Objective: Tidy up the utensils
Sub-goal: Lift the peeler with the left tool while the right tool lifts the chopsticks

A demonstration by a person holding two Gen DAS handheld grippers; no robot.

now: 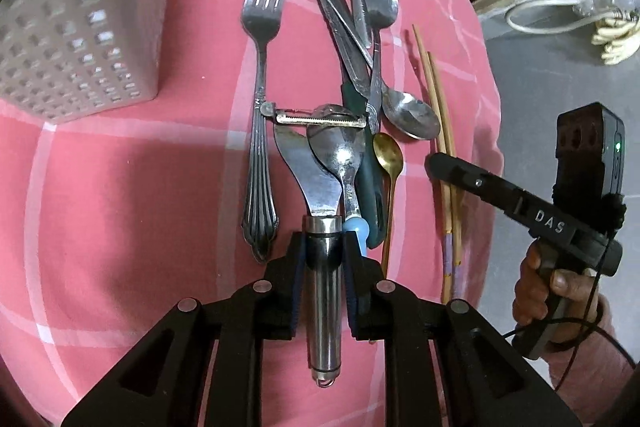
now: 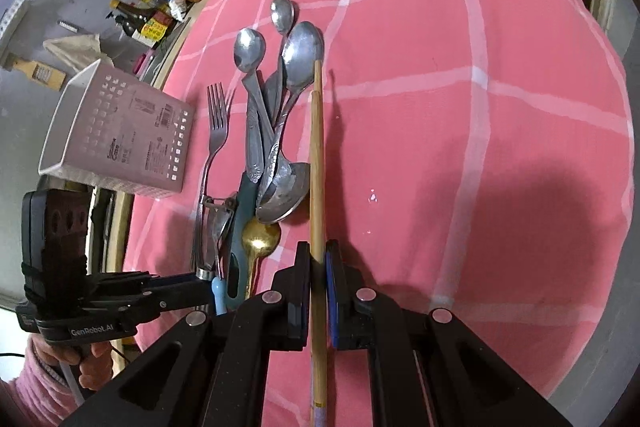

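Black hand-held gripper [image 2: 317,279] (pink sleeve [image 2: 36,383]).

Tablecloth [image 1: 120,187]: pink, pale-white grid lines. Holder [image 1: 72,39], left of fork [image 1: 260,99]: pale grey-white, rows of small square holes; printed label on side. Fork: dull silver, ridged handle. Peeler [image 1: 324,227], just right of fork: silver steel, shiny handle. Beside peeler: spoon [image 1: 386,167], gold; tool handle [image 1: 368,183], dark teal; small tip [image 1: 356,229], light blue. Chopsticks [image 1: 444,147], right of fork: tan wood, purple-banded ends. Grippers: black, blue pads [image 2: 332,303]. Sleeve [image 2: 36,395]: pink.
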